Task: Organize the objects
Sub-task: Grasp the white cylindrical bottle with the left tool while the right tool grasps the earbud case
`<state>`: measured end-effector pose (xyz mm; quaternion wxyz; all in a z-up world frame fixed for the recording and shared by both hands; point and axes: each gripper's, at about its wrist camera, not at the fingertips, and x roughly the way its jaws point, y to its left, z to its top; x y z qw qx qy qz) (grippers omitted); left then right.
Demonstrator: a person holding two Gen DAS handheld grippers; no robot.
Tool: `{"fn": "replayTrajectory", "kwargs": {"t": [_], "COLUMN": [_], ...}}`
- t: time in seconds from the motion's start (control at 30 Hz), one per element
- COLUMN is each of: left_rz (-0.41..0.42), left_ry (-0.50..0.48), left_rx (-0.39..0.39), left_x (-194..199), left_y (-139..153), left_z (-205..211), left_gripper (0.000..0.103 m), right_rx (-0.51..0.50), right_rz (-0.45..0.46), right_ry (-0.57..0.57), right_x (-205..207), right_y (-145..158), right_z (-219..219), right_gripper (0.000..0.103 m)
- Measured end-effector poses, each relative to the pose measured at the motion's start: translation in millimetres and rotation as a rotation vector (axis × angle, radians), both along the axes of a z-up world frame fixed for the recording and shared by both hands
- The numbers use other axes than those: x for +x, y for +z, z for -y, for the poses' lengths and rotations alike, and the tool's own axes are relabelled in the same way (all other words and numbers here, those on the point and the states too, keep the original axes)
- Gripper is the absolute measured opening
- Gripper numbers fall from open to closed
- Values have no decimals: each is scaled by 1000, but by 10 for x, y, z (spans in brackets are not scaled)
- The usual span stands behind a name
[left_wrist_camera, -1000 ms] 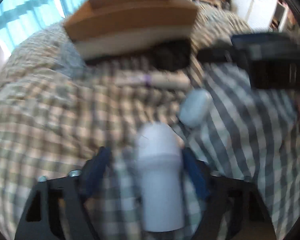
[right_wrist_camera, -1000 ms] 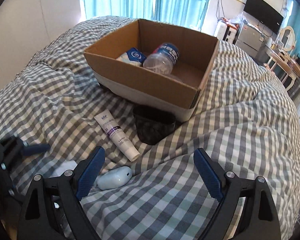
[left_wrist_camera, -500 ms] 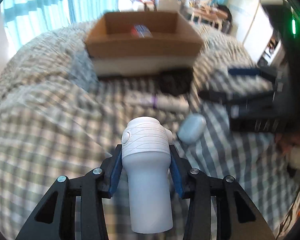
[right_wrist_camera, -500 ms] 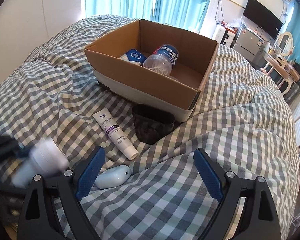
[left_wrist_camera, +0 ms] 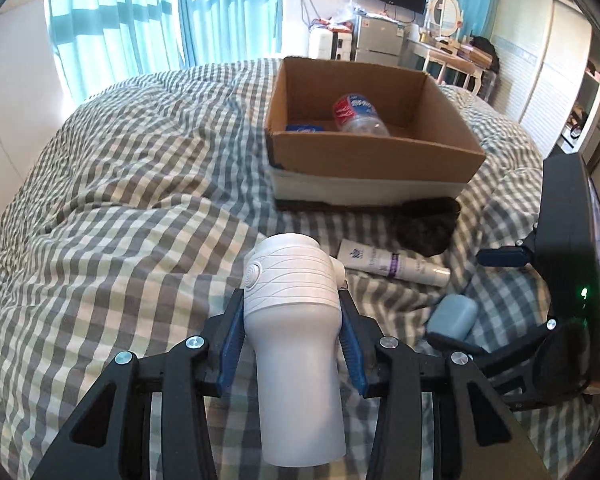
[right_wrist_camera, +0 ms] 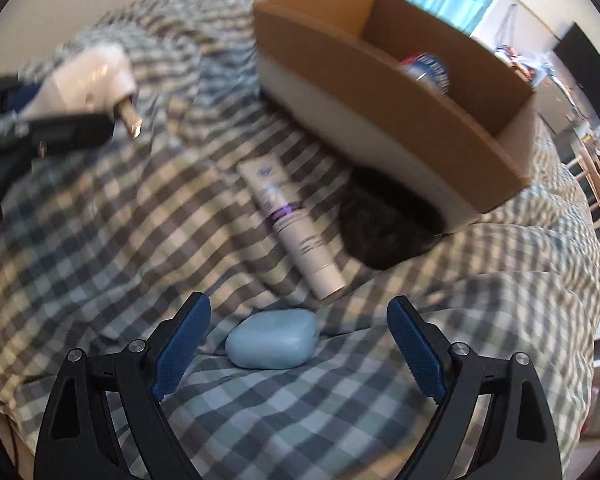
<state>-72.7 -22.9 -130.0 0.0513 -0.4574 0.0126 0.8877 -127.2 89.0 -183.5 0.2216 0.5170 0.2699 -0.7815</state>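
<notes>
left claw (left_wrist_camera: 292, 340) clamped on a white ribbed-top bottle (left_wrist_camera: 296, 360), held up over the checked bed (left_wrist_camera: 120, 220) | right claw (right_wrist_camera: 298, 344) wide open, holding nothing, pale blue rounded case (right_wrist_camera: 273, 338) lying on the bed right between its fingers | cardboard box (left_wrist_camera: 374, 160) further back, with a plastic bottle (left_wrist_camera: 358, 114) inside

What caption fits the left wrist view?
Left gripper shut on white plastic bottle, facing the brown cardboard box on the checked bedspread.
</notes>
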Motion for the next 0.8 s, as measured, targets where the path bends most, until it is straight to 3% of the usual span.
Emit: {"fn": "replayTrajectory", "kwargs": {"t": [0.17,0.37,0.47,0.6,0.8], "left_rz": [35,41,40,35,22], "left_ry": [6,4,4,3,0], "left_rx": [17,31,34,36,28], "left_x": [-17,3,9,46,119], "left_y": [-133,-172,-174,-164,-109], "left_z": [64,92,99,108,95], "left_gripper": [44,44,44,44,44], "right_rx": [81,137,151,145,24], "right_rz": [58,64,59,17,-59], "right_ry": [20,48,65,72,26], "right_x": [-8,47,95,144,186], "right_y": [-210,-281,-278,-177,245], "right_z": [65,119,139,141,54], "right_gripper": [82,71,53,53,52]}}
